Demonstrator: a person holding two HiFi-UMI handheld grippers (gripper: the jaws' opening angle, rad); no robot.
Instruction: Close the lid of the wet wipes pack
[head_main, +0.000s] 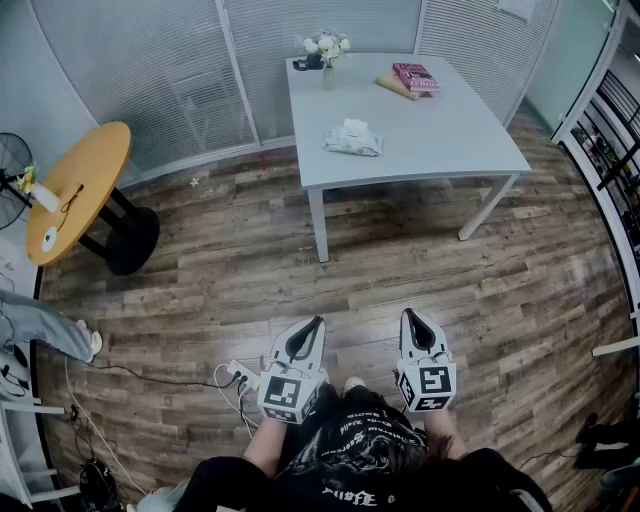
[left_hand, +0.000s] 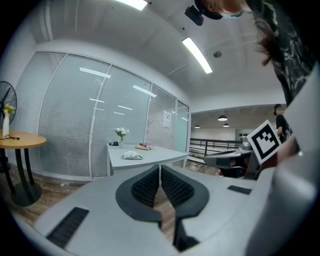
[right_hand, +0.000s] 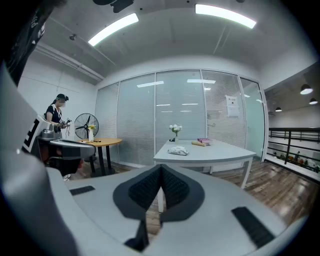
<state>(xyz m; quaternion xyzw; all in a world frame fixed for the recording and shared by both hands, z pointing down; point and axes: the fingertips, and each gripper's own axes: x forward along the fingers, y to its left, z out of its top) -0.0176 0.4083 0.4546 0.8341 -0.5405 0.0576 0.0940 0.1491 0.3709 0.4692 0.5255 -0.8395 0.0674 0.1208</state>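
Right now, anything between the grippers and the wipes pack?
Nothing visible. Bare wood floor lies between the left gripper, the right gripper and the grey table. The wet wipes pack sits near its front edge; vase and books stand behind it.

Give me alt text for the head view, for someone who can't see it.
A person holds a left gripper and right gripper, both shut, over a wood floor, facing a grey table bearing a wet wipes pack, flowers and books.
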